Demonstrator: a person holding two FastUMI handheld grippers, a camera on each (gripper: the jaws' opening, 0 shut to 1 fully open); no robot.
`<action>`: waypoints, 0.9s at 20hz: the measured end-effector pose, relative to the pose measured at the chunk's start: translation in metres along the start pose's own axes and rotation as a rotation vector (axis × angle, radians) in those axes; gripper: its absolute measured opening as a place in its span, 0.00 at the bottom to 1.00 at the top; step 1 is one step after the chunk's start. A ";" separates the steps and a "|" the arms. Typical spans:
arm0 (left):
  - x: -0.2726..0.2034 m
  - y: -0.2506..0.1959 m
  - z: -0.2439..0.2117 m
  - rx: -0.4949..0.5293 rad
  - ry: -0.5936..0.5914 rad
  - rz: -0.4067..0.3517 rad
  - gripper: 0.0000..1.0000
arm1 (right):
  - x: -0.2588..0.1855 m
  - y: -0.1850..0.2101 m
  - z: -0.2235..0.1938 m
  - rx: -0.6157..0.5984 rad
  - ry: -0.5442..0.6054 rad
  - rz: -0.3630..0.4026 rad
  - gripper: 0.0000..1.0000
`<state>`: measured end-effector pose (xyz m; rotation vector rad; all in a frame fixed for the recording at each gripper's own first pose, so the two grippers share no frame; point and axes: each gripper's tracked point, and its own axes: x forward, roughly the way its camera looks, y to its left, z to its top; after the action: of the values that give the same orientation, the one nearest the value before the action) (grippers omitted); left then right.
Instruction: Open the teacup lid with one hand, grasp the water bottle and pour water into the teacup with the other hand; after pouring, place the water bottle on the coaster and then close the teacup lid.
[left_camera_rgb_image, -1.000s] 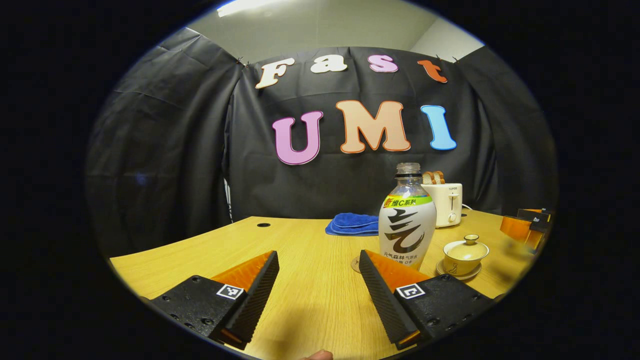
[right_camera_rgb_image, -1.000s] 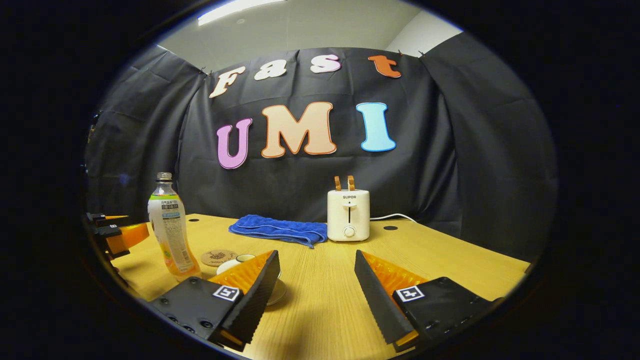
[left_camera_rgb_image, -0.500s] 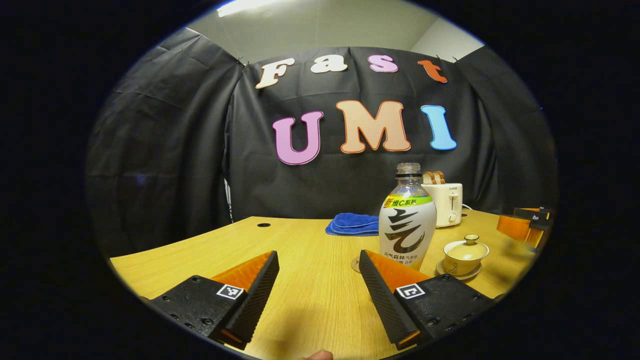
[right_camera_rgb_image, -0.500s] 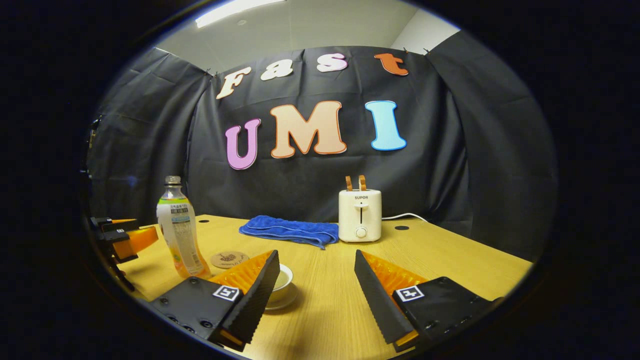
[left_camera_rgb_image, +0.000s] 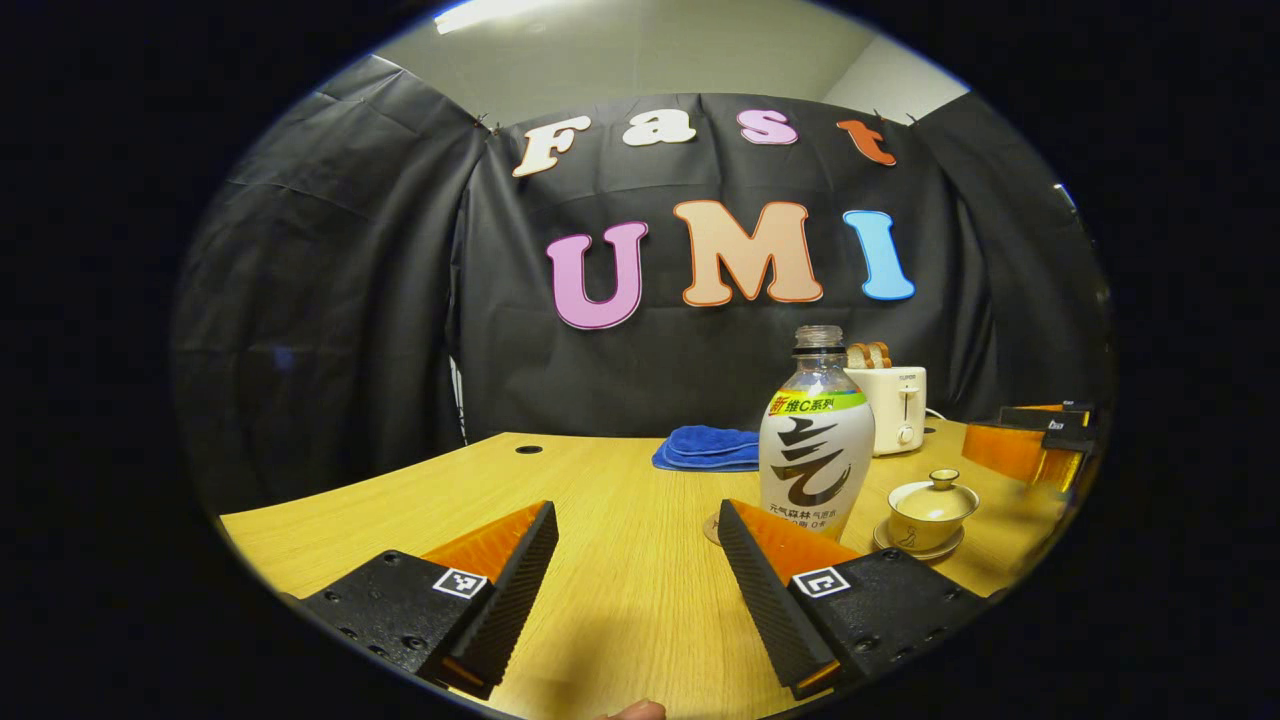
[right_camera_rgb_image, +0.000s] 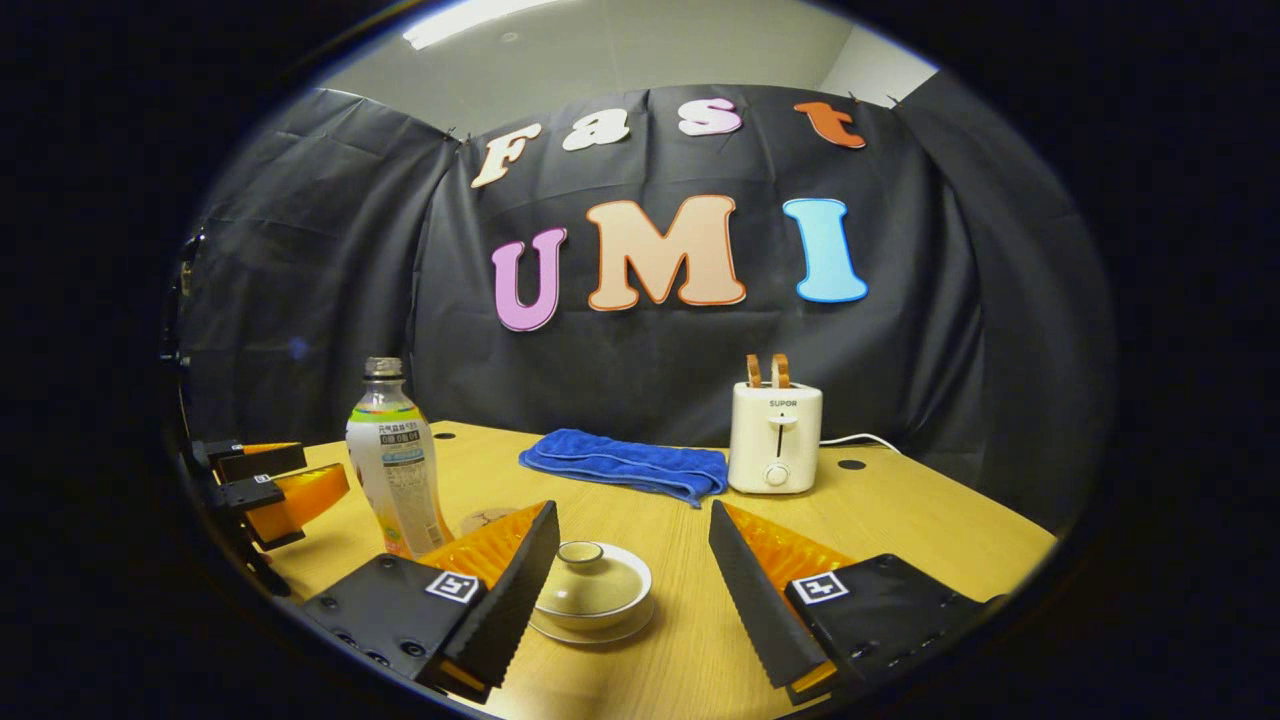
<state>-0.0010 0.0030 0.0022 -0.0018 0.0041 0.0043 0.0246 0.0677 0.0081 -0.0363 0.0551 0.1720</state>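
Your right gripper (right_camera_rgb_image: 632, 590) gapes wide and empty with the lidded teacup (right_camera_rgb_image: 590, 588) between its fingers — lined up for the lid; your left gripper (left_camera_rgb_image: 637, 585), equally wide and empty, faces the upright water bottle (left_camera_rgb_image: 816, 435) beside the coaster (left_camera_rgb_image: 711, 528), ready to grasp.
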 end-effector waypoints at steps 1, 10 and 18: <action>-0.001 0.000 0.000 0.000 0.000 0.000 0.94 | 0.003 0.004 -0.003 -0.007 0.009 0.009 0.94; -0.001 0.000 -0.001 -0.001 0.001 0.000 0.94 | 0.019 0.025 -0.026 -0.036 0.091 0.057 0.94; -0.001 0.000 -0.001 -0.001 0.001 0.000 0.94 | 0.028 0.028 -0.038 -0.065 0.132 0.062 0.72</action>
<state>-0.0025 0.0030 0.0015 -0.0030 0.0050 0.0044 0.0453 0.0987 -0.0321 -0.1113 0.1822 0.2330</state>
